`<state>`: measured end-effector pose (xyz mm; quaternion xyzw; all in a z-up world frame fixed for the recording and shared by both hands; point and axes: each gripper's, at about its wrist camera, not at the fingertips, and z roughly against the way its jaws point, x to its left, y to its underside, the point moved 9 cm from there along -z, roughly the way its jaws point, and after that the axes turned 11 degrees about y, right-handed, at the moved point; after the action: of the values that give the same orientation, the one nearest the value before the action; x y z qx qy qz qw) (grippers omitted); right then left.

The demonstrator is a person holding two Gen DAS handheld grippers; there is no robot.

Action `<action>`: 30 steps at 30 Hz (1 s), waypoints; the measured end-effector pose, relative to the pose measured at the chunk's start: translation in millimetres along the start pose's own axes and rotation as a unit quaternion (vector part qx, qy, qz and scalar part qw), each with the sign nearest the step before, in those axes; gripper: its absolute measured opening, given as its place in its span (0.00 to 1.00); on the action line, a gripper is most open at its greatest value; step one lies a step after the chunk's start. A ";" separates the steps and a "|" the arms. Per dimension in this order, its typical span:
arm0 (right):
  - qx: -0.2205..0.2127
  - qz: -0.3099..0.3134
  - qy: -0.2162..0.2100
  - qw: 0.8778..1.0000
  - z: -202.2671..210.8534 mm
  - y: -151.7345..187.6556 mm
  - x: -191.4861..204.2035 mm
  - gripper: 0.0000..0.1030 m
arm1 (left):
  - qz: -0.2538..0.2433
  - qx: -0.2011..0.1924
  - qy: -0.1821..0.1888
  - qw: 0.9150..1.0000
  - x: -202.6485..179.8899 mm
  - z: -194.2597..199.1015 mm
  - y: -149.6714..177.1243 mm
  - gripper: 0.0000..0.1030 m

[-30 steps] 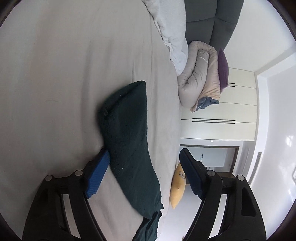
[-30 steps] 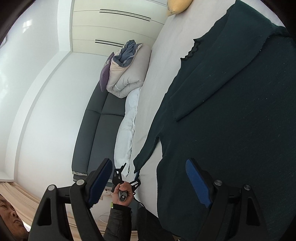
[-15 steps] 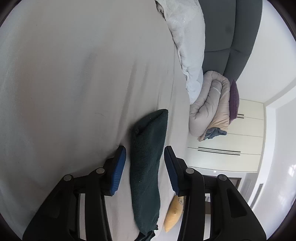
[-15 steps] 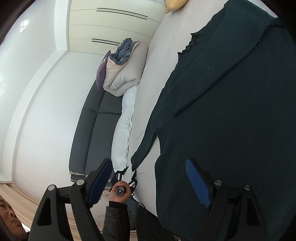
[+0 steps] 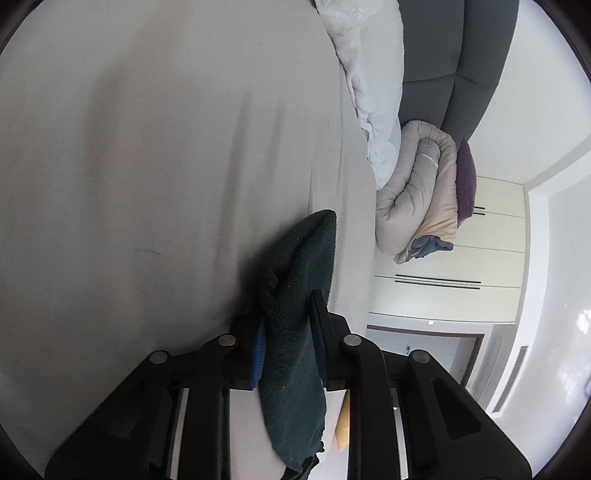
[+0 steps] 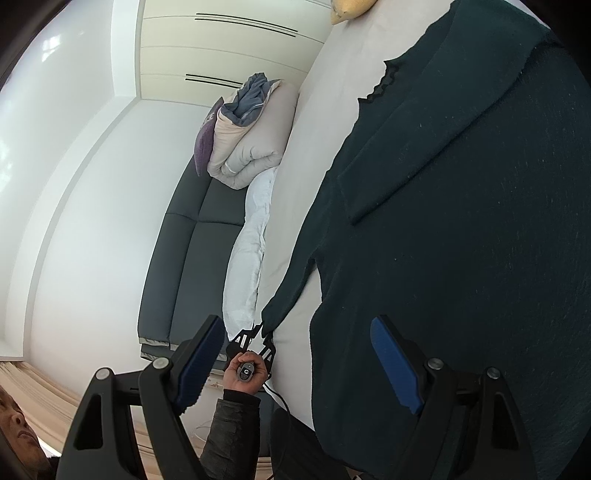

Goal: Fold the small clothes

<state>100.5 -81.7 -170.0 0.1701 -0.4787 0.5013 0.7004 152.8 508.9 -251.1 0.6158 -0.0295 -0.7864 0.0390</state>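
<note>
Left wrist view: the sleeve (image 5: pixel 295 295) of the dark green knitted sweater runs up between the two blue pads of the left tool (image 5: pixel 286 332); the jaws are closing and the pads already press the bunched knit from both sides, the cuff end standing free beyond the fingertips above the pale grey bed sheet (image 5: pixel 147 166). In the right wrist view the dark green knitted sweater (image 6: pixel 461 240) lies spread flat on that sheet, filling the right half of the picture; one sleeve is folded across the body as a slanting band, and the other sleeve stretches down to the bed's edge, where the left tool (image 6: pixel 260 334) pinches its end, held by a hand (image 6: pixel 245 371) in a dark sleeve. The right tool (image 6: pixel 299 354) hangs with its jaws wide apart and nothing between the pads; its right pad is over the sweater's body, though whether it touches the cloth I cannot tell, and its left pad is out past the bed's edge. Beyond the sweater a rumpled white duvet (image 5: pixel 369 74) lies along the bed's far side; next to it sits a rolled beige comforter (image 5: pixel 413 192) with a purple cushion (image 5: pixel 466 181) against it; behind them a dark grey padded headboard (image 5: pixel 461 55). A yellow cushion (image 6: pixel 352 9) shows at the bed's far corner; cream wardrobe doors (image 5: pixel 461 266) close the room.
</note>
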 end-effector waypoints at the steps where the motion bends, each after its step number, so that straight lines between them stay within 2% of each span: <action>1: -0.001 0.002 0.001 1.000 0.9 -0.5 -0.9 0.82 | -0.005 0.001 -0.001 1.000 0.8 0.5 1.2 0.18; 5: -0.003 0.003 0.001 1.000 0.7 -1.4 -3.8 0.80 | -0.042 0.008 -0.024 0.999 -6.3 -7.0 4.0 0.11; 8: -0.006 0.001 0.003 1.000 0.9 -2.7 -9.5 0.78 | -0.117 0.020 -0.055 0.991 -24.0 -10.9 14.6 0.07; 10: -0.004 -0.001 0.006 1.000 -0.7 -3.0 -13.9 0.76 | -0.185 0.030 -0.072 0.980 -44.1 -15.0 28.0 0.07; 12: -0.003 0.000 0.009 1.000 -2.3 -4.6 -16.6 0.75 | -0.266 0.041 -0.086 0.959 -69.4 -23.3 48.1 0.07; 14: -0.001 0.001 0.010 1.000 -5.1 -7.0 -17.3 0.74 | -0.373 0.063 -0.105 0.920 -95.3 -35.4 84.3 0.07; 15: 0.000 0.003 0.012 1.000 -7.2 -8.6 -16.6 0.74 | -0.425 0.077 -0.113 0.895 -104.4 -41.3 106.2 0.07; 16: 0.002 0.006 0.014 1.000 -10.3 -10.1 -15.1 0.74 | -0.488 0.093 -0.125 0.859 -111.7 -48.3 136.8 0.07; 18: 0.007 0.015 0.014 1.000 -18.8 -14.9 -8.2 0.74 | -0.569 0.122 -0.133 0.802 -113.2 -56.7 187.3 0.07; 19: 0.011 0.022 0.015 1.000 -24.4 -17.7 -3.4 0.74 | -0.613 0.138 -0.135 0.766 -109.4 -59.8 218.6 0.07; 22: 0.026 0.048 0.016 0.998 -50.1 -28.8 16.8 0.74 | -0.683 0.167 -0.131 0.699 -90.5 -62.1 283.6 0.07; 25: 0.057 0.070 0.013 0.996 -89.0 -39.5 40.4 0.73 | -0.724 0.172 -0.131 0.655 -70.0 -59.6 322.0 0.07; 30: 0.113 0.069 -0.003 0.991 -166.3 -54.3 72.1 0.73 | -0.765 0.157 -0.123 0.613 -58.5 -49.3 347.4 0.07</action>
<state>233.4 52.7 -176.7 0.2155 -0.4317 0.5989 0.6392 223.3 169.0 -173.5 0.3096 0.3241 -0.5826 -0.6780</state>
